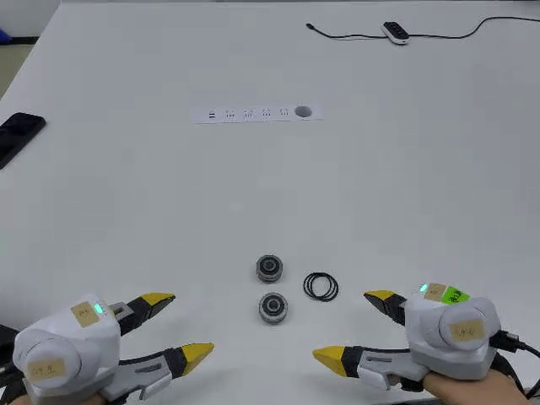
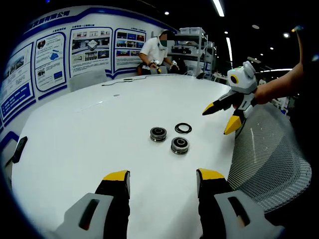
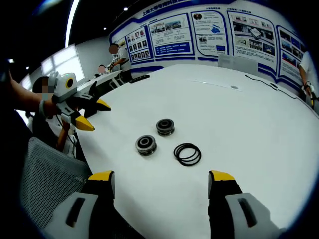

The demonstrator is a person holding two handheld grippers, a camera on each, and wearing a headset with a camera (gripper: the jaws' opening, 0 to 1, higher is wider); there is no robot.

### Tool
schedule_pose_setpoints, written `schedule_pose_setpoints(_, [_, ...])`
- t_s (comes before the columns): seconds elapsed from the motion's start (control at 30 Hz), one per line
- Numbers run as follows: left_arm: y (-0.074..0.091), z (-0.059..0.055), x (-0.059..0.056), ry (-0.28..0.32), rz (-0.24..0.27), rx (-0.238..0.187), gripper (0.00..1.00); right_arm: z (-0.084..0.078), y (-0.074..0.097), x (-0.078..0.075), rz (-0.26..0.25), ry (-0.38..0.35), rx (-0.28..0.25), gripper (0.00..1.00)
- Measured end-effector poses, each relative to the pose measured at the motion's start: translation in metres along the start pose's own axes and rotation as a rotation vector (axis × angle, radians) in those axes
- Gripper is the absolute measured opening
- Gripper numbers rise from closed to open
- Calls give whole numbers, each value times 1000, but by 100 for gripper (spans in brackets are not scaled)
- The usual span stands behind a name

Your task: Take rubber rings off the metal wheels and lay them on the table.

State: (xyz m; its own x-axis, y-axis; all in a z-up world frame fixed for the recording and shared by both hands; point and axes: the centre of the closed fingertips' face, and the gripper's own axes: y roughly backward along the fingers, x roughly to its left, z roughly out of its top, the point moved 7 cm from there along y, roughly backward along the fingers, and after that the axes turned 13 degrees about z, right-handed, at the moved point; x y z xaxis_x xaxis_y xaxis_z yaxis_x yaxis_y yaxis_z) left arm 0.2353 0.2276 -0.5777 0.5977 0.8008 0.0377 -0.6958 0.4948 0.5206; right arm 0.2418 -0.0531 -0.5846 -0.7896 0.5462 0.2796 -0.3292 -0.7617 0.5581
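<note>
Two metal wheels lie flat on the white table: the farther wheel and the nearer wheel. Loose black rubber rings lie in a small pile just right of the wheels. My left gripper hovers open at the table's near left, nothing between its yellow tips. At the near right my right gripper is open and empty too. Both point toward the wheels.
A white power strip lies mid-table farther back. A black cable with a small remote runs along the far right. A black phone sits at the left edge. A mesh chair stands by the table; people stand in the background.
</note>
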Motion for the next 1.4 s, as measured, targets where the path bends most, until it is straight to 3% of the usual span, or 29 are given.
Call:
schedule_pose_setpoints(0.37, [11,-4,-9,39,-1,-23,68,-5,0,5,-1,30,-8,88])
schedule_pose_setpoints(0.63, [13,-11,-9,73,-2,-20,81,-9,-4,10,21,64,2,97])
schedule_pose_setpoints(0.8, [17,-13,-12,80,2,-18,85,-12,-4,11,18,80,9,99])
schedule_pose_setpoints(1.0, [18,-14,-15,90,7,-9,94,-8,-2,8,5,89,-23,99])
schedule_pose_setpoints(1.4, [19,-15,-10,96,28,-8,94,-9,0,7,-5,87,-22,99])
